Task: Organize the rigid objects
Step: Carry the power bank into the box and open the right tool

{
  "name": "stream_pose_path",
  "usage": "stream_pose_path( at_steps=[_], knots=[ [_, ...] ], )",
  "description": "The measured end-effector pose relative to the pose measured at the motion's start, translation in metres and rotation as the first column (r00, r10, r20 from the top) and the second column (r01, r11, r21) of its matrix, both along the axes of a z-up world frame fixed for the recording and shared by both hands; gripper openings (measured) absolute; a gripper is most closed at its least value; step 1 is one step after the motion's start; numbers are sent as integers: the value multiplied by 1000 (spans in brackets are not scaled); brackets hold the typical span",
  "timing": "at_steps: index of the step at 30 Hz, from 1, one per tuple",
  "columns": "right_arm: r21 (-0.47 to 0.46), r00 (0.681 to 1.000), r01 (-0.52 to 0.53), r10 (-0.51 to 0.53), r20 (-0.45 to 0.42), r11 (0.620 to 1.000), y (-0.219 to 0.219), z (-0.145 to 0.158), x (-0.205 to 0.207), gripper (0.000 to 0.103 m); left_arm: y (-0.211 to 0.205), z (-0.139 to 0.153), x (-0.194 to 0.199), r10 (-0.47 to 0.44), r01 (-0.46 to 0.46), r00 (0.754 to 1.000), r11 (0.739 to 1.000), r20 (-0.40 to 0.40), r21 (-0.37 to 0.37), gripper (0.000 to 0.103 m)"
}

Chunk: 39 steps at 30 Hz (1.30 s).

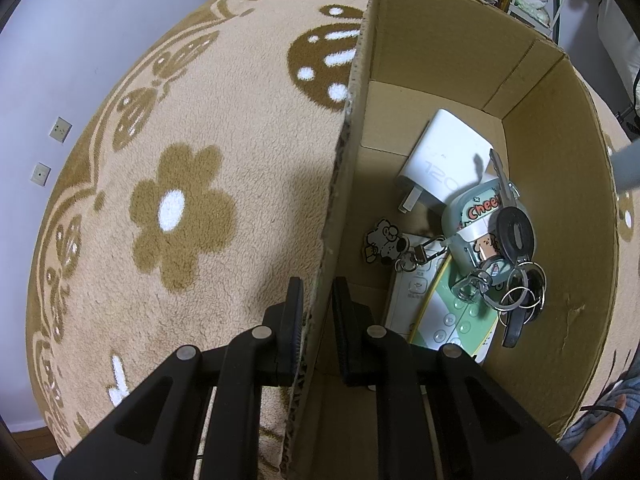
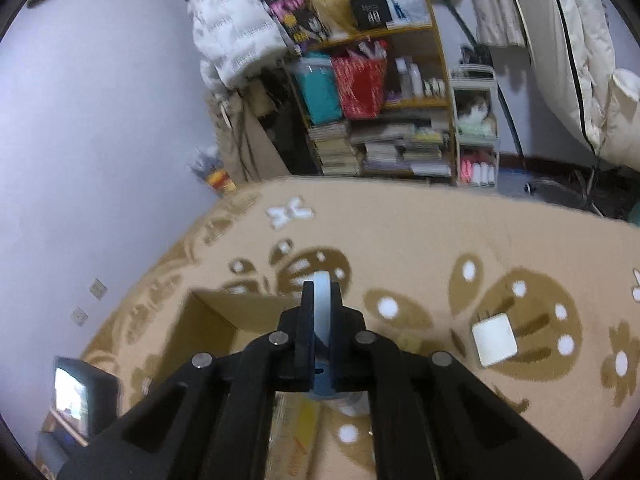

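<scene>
My left gripper (image 1: pixel 317 286) is shut on the left wall of an open cardboard box (image 1: pixel 344 168), one finger outside and one inside. In the box lie a white charger (image 1: pixel 444 160), a pale green earbud case with stickers (image 1: pixel 476 220), a bunch of keys (image 1: pixel 516 272), a cartoon dog keychain (image 1: pixel 382 242) and a white and green remote (image 1: pixel 444 312). My right gripper (image 2: pixel 322 300) is shut on a thin pale blue-white object (image 2: pixel 322 312), held above the box (image 2: pixel 208 332). A white square charger (image 2: pixel 494 339) lies on the rug to the right.
The box stands on a beige rug with brown flower and mushroom patterns (image 1: pixel 180 208). A cluttered shelf (image 2: pixel 376 100) and a hanging white jacket (image 2: pixel 228 28) are at the back. A small screen device (image 2: pixel 76 394) sits at the lower left.
</scene>
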State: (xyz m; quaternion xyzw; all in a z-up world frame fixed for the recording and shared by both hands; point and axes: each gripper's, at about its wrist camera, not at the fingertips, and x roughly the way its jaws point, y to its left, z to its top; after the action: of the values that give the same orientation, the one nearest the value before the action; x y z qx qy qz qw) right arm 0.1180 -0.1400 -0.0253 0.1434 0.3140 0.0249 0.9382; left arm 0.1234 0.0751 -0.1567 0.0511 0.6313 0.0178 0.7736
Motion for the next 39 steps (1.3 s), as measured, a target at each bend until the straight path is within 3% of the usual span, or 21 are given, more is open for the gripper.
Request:
stream_pose_path(
  at_steps=[4, 10, 16, 21, 28, 31, 34, 36, 39],
  knots=[
    [-22, 994, -51, 53, 99, 998, 17, 33, -15, 6, 3, -1, 1, 7, -7, 1000, 1000, -3, -17, 14],
    [-37, 981, -159, 162, 109, 987, 55, 43, -7, 6, 3, -1, 1, 8, -8, 1000, 1000, -2, -15, 14],
    [-68, 971, -228, 232, 65, 971, 87, 15, 12, 6, 3, -1, 1, 7, -7, 1000, 1000, -2, -12, 14],
    [-74, 974, -222, 218, -62, 972, 90, -29, 21, 6, 3, -1, 1, 11, -11, 1000, 1000, -4, -20, 14],
    [-40, 973, -206, 201, -115, 978, 72, -40, 19, 8, 2, -1, 1, 10, -10, 1000, 1000, -4, -14, 15],
    [-28, 971, -208, 203, -123, 978, 67, -36, 16, 19, 2, -1, 2, 10, -10, 1000, 1000, -4, -14, 15],
    [-29, 976, -202, 199, -93, 979, 60, -31, 9, 41, 1, -1, 1, 7, -7, 1000, 1000, -2, -8, 15],
    [-33, 977, -199, 196, -89, 979, 57, -28, 9, 62, 1, -1, 1, 6, -6, 1000, 1000, -2, -6, 15],
    [-55, 983, -175, 170, -75, 983, 50, -23, 10, 81, 1, -1, 1, 7, -7, 1000, 1000, -3, -8, 15]
  ],
)
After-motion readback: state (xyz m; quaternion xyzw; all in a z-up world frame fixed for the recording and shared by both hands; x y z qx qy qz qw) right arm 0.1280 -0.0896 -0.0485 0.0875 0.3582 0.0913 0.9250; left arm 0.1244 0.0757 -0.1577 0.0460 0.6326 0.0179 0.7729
